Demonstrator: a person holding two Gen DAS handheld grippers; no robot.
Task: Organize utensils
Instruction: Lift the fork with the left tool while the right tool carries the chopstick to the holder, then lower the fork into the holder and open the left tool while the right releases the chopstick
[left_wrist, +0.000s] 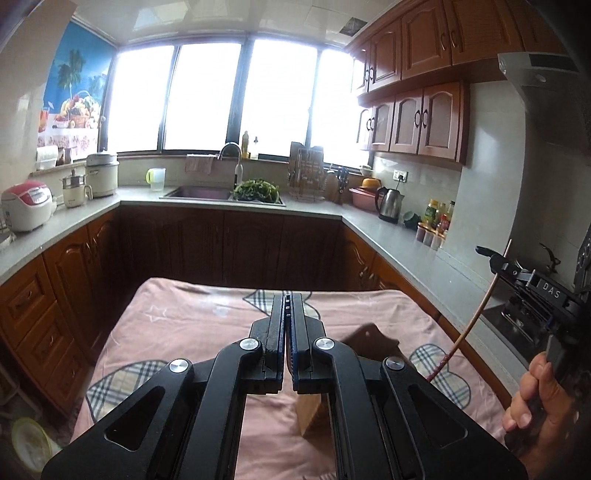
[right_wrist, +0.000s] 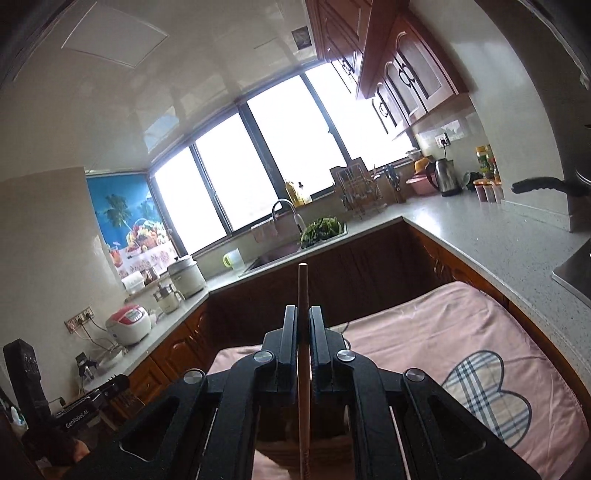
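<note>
Right tongs (right_wrist: 303, 325) clenched on chopstick (right_wrist: 303, 288), tip toward 12 o'clock, lifted for carrying above wooden holder (left_wrist: 308, 415); left tongs (left_wrist: 288, 314) clenched empty.

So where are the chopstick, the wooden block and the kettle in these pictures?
chopstick (right_wrist: 303, 291): right wrist view, on its upper shaft above the shut right gripper.
wooden block (left_wrist: 310, 411): left wrist view, on its pale front face, below the gripper.
kettle (left_wrist: 390, 201): left wrist view, on its steel body.
</note>
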